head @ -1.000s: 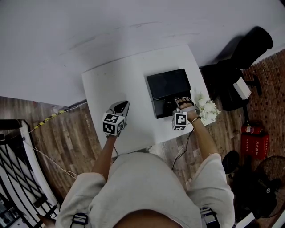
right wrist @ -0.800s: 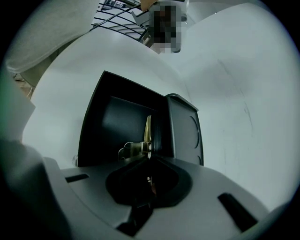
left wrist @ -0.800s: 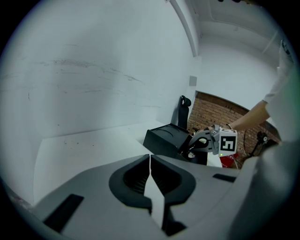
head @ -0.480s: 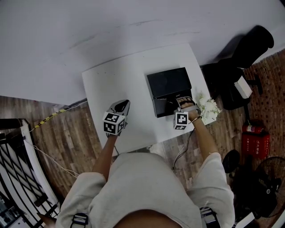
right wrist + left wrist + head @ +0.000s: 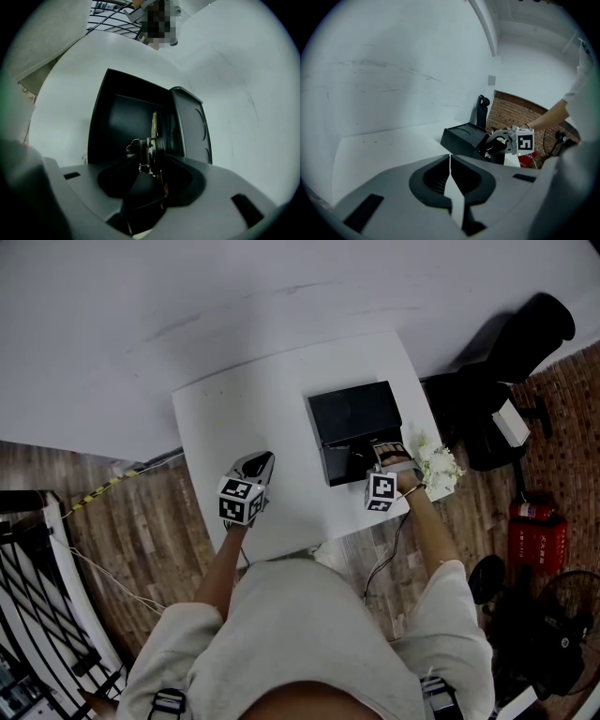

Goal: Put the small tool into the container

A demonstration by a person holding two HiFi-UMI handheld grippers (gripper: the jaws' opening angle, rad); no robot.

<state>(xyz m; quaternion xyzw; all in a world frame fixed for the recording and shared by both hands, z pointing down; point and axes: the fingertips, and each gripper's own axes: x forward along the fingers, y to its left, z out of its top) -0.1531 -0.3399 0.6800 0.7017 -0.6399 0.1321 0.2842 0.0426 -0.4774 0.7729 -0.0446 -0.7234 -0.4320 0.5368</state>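
An open black container (image 5: 356, 418) sits on the white table (image 5: 244, 409), its lid (image 5: 190, 126) tilted up beside the dark hollow (image 5: 117, 122). My right gripper (image 5: 380, 457) hangs over the container's near end, pointing steeply down. Its jaws have just been opening, and the small metal tool (image 5: 152, 140) with a yellowish blade stands between them above the hollow. The pads look apart from it. My left gripper (image 5: 258, 463) rests shut and empty over the table's near left. Its closed tips (image 5: 450, 157) point at the container (image 5: 461, 138) and the right gripper (image 5: 499, 145).
White flowers (image 5: 436, 470) lie at the table's right edge beside my right hand. A black chair (image 5: 506, 362) and a red fire extinguisher (image 5: 534, 535) stand on the floor to the right. A white wall rises behind the table.
The right gripper has stayed over the container's near end with only a slight shift. The left gripper has not moved.
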